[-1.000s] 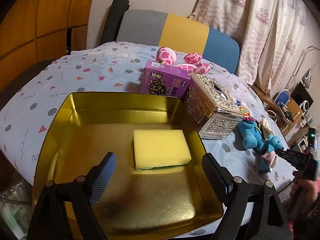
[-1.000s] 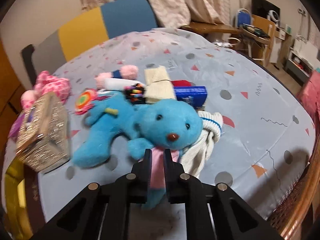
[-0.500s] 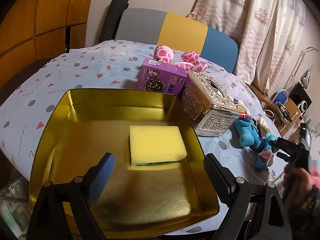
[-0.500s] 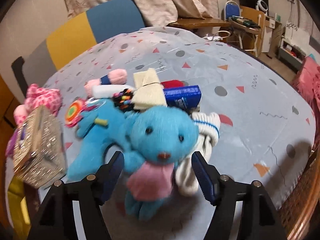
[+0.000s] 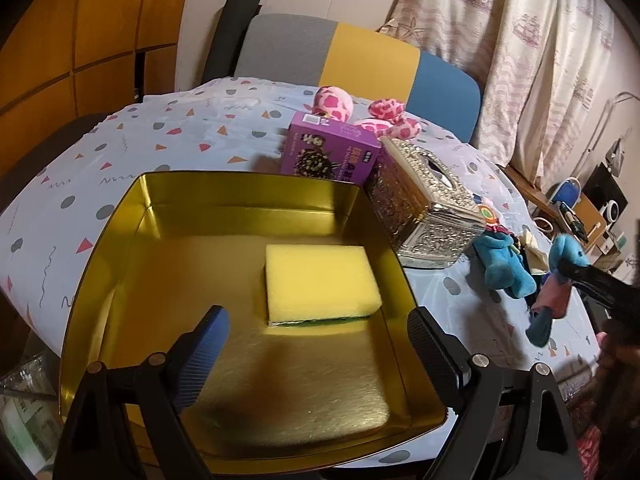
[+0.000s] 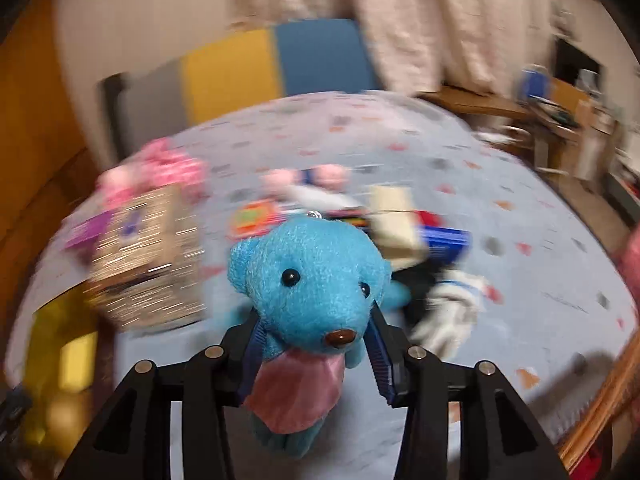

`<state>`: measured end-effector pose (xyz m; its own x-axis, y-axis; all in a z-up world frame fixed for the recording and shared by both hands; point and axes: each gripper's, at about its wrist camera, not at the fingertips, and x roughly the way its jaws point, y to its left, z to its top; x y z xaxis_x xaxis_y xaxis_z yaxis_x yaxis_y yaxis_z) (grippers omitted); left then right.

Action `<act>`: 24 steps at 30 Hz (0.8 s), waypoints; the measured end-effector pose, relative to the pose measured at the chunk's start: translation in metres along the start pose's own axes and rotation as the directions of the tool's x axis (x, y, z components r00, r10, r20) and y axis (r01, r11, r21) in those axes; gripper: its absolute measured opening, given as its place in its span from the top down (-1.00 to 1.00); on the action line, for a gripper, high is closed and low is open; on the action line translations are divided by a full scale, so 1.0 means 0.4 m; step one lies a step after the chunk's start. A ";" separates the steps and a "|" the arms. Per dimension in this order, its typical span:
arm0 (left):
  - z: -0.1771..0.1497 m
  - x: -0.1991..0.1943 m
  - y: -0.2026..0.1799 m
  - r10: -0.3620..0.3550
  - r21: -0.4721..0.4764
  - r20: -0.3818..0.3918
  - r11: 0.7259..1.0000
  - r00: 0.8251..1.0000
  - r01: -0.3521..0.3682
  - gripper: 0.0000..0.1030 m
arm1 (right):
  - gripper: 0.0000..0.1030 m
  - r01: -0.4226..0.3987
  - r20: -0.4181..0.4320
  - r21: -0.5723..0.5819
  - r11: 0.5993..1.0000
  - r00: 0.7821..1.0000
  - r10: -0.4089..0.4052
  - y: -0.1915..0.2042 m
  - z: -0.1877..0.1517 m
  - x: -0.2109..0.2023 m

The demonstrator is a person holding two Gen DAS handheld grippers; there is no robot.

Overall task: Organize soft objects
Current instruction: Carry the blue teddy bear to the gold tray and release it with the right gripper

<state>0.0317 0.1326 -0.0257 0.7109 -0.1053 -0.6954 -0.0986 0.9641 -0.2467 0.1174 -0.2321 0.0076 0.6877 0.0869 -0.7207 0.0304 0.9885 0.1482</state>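
Blue bear (image 6: 316,280) lifted off the surface (image 6: 520,208) since a second ago.
Right tool (image 6: 316,354), jaws just closing, grips it right of the gold tin (image 5: 248,196); left tool (image 5: 316,344) gapes empty above the tin.

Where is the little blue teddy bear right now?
The blue teddy bear is gripped in the right gripper, lifted off the table just right of the silver tissue box.

Blue teddy bear (image 6: 316,280) clamped between right tongs (image 6: 316,354), blurred table (image 6: 540,280)

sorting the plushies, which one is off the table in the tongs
The blue bear with the pink bib, clamped in the right tongs; the other blue plush and pink spotted plush lie on the table.
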 end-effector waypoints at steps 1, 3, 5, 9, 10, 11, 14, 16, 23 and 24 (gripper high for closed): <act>-0.001 0.000 0.003 0.003 -0.002 -0.001 1.000 1.000 -0.003 -0.76 | 0.06 -0.037 -0.008 -0.025 0.999 0.999 0.037 0.023 -0.002 -0.007; -0.003 -0.001 0.013 0.019 -0.010 -0.003 1.000 1.000 -0.019 -0.76 | 0.05 -0.134 -0.037 -0.071 0.988 0.991 0.131 0.088 -0.004 -0.017; -0.006 -0.008 0.026 0.032 -0.020 0.000 0.999 0.999 -0.032 -0.76 | 0.05 -0.251 -0.088 -0.101 0.963 0.966 0.243 0.163 -0.003 -0.014; -0.004 -0.027 0.060 0.059 -0.050 0.017 0.997 0.998 -0.059 -0.78 | 0.05 -0.419 -0.189 -0.140 0.897 0.901 0.391 0.317 0.004 0.014; -0.004 -0.031 0.068 0.065 -0.059 0.021 0.996 0.998 -0.064 -0.79 | 0.05 -0.451 -0.213 -0.141 0.881 0.883 0.418 0.352 0.006 0.023; -0.003 -0.038 0.081 0.073 -0.072 0.027 0.995 0.997 -0.071 -0.80 | 0.05 -0.483 -0.237 -0.141 0.864 0.864 0.445 0.393 0.009 0.033; -0.004 -0.050 0.107 0.095 -0.093 0.037 0.991 0.995 -0.092 -0.81 | 0.03 -0.525 -0.293 -0.157 0.837 0.834 0.468 0.497 0.022 0.069; -0.005 -0.054 0.127 0.104 -0.115 0.036 0.988 0.994 -0.099 -0.81 | 0.00 -0.512 -0.309 -0.182 0.839 0.840 0.446 0.554 0.030 0.101; -0.010 -0.059 0.155 0.115 -0.141 0.030 0.984 0.993 -0.110 -0.81 | -0.49 -0.479 -0.319 -0.185 0.858 0.855 0.408 0.655 0.027 0.205; -0.011 -0.060 0.159 0.118 -0.143 0.031 0.983 0.993 -0.112 -0.83 | -0.55 -0.472 -0.306 -0.184 0.862 0.861 0.406 0.653 0.026 0.207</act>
<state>0.0053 0.1953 -0.0275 0.7154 0.0167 -0.6985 -0.2767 0.9248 -0.2613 0.1898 0.0321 -0.0064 0.3828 0.5139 -0.7677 -0.4315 0.8342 0.3433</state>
